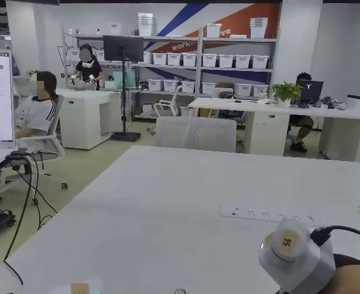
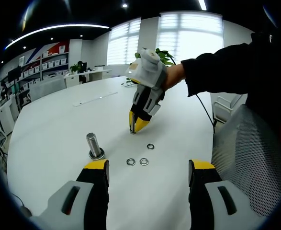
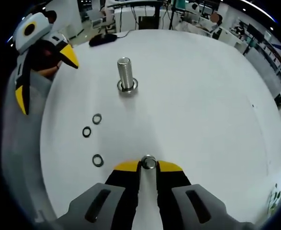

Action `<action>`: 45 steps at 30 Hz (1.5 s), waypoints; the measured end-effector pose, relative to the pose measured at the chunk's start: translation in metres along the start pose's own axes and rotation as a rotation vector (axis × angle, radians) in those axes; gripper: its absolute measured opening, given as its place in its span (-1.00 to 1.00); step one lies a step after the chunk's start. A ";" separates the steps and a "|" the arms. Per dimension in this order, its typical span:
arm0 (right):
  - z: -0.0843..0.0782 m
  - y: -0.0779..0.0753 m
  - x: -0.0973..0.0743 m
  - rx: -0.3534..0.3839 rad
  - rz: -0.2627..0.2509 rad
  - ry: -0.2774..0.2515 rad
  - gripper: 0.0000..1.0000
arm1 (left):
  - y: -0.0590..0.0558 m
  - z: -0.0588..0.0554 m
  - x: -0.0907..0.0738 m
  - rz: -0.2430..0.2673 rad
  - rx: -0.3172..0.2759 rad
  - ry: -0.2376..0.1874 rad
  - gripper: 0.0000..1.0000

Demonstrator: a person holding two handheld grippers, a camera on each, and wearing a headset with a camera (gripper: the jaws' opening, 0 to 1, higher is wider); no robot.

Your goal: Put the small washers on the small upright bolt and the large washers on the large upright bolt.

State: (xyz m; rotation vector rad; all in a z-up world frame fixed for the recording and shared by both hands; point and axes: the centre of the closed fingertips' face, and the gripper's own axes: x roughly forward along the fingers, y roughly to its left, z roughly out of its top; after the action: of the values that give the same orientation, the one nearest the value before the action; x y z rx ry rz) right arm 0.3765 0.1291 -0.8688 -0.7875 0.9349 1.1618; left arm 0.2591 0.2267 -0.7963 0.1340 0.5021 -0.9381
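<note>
The large bolt (image 2: 94,143) stands upright on the white desk (image 2: 59,115), thick, silver and threaded, with a flat ring (image 2: 97,155) round its foot. Seen from the left gripper view, three small silver washers lie flat and loose at about four o'clock from it. The first washer (image 2: 130,162) and second washer (image 2: 143,161) lie just beside each other, and the third washer (image 2: 150,146) lies near them at one o'clock. The small bolt (image 2: 132,128), thin and upright, stands at two o'clock of the large one, its top pinched between the tips of the right hand-held gripper (image 2: 139,123).
</note>
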 end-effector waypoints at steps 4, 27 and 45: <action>-0.001 0.002 0.002 -0.002 -0.001 0.002 -0.72 | 0.000 0.000 0.000 0.001 -0.001 -0.001 0.33; -0.016 0.010 -0.017 0.021 -0.017 0.002 -0.71 | -0.004 0.000 0.000 -0.012 0.008 0.001 0.33; -0.006 0.055 -0.017 -0.026 0.035 -0.020 -0.71 | -0.006 0.002 0.000 -0.014 0.015 -0.006 0.33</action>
State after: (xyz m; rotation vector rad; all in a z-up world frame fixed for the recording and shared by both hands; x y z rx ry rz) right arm 0.3197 0.1296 -0.8581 -0.7818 0.9216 1.2121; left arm 0.2549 0.2228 -0.7938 0.1413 0.4912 -0.9563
